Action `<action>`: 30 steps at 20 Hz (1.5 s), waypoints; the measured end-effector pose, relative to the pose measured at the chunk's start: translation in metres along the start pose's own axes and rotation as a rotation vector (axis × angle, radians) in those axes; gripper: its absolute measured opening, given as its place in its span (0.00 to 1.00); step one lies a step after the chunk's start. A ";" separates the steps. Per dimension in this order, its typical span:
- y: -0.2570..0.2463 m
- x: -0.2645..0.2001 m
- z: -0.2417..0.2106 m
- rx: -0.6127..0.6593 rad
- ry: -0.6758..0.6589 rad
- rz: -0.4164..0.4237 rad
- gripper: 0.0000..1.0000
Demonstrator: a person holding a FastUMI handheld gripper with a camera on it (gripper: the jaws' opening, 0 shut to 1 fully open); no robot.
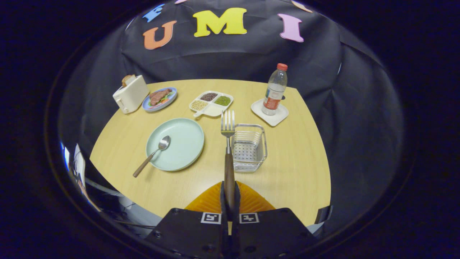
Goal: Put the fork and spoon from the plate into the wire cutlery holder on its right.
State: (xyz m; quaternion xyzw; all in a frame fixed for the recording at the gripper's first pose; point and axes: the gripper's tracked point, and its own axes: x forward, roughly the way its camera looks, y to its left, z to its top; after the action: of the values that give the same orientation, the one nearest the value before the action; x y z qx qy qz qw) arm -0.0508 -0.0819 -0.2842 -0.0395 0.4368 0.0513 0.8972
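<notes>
- Wooden desk (294, 169), pale top, curved far edge against the dark cloth wall
- Pale green plate (181, 138) left of desk centre, round, lying flat
- Wire cutlery holder (249, 147) just right of the plate, apart from it, upright, perforated floor visible through the open top
- White toaster (130, 94) at far left corner of the desk, slice of bread standing in its slot
- Clear water bottle (275, 90) with red cap near far right edge, upright on a square white coaster (270, 113)
- Blue-rimmed plate (159, 99) just beside the toaster, carrying meat and greens
- White divided dish (211, 102) near middle of far edge, grains and seeds in separate compartments
- Gripper (230, 196) over near edge of desk, fingers closed narrow, both pressing on the wooden handle of the fork
- Fork (228, 144) held off the desk, pointing straight ahead of the fingers, tines away; head seen just left of the holder's left rim, above it or beside it not clear
- Spoon (154, 153) lying on the pale green plate, bowl resting near plate centre, wooden handle running past the plate's near left rim onto the desk
</notes>
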 end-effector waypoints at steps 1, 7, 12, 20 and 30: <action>-0.008 0.001 -0.002 0.003 0.002 -0.012 0.04; -0.018 0.007 -0.009 0.030 0.050 -0.030 0.04; -0.018 0.006 0.010 0.034 0.011 -0.051 0.09; -0.012 -0.013 0.059 0.035 -0.129 -0.092 0.41; 0.067 -0.048 0.115 -0.029 -0.282 -0.057 0.94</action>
State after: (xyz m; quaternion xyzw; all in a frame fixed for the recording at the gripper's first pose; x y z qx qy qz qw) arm 0.0011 -0.0050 -0.1773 -0.0575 0.3042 0.0372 0.9502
